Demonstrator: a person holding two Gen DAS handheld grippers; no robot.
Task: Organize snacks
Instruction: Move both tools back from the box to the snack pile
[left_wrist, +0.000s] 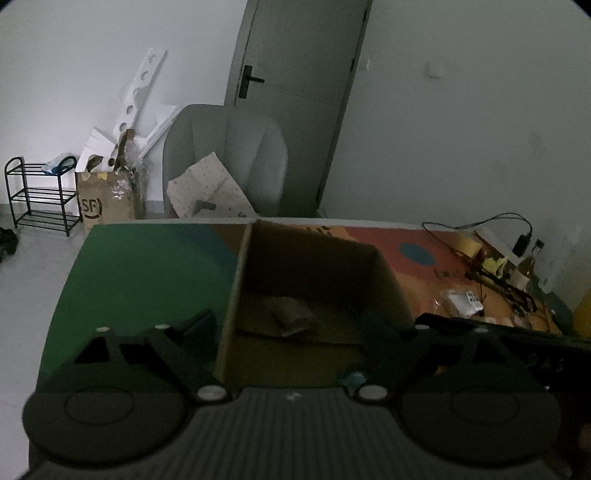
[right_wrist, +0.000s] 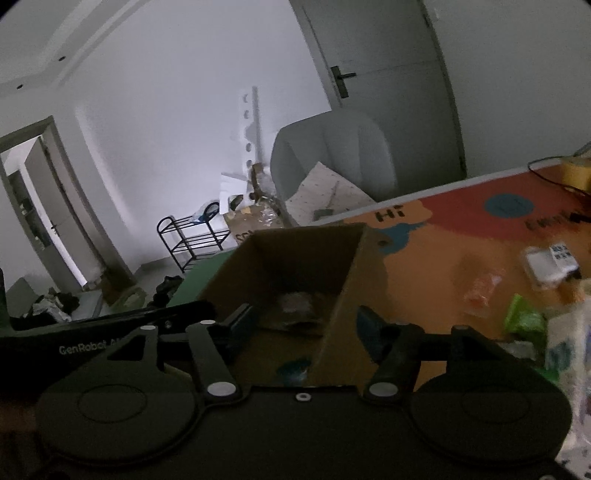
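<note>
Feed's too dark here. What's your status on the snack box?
Left gripper and right gripper open, nothing held. Packets lie inside cardboard box. Loose snacks wait on the mat. Nothing blocking.

The brown cardboard box (left_wrist: 317, 258) is sitting on a table (left_wrist: 129, 266) showing green, orange and red patches with a dark blue dot (right_wrist: 511, 206); a bright green packet (right_wrist: 524, 317) is lying nearby.
</note>
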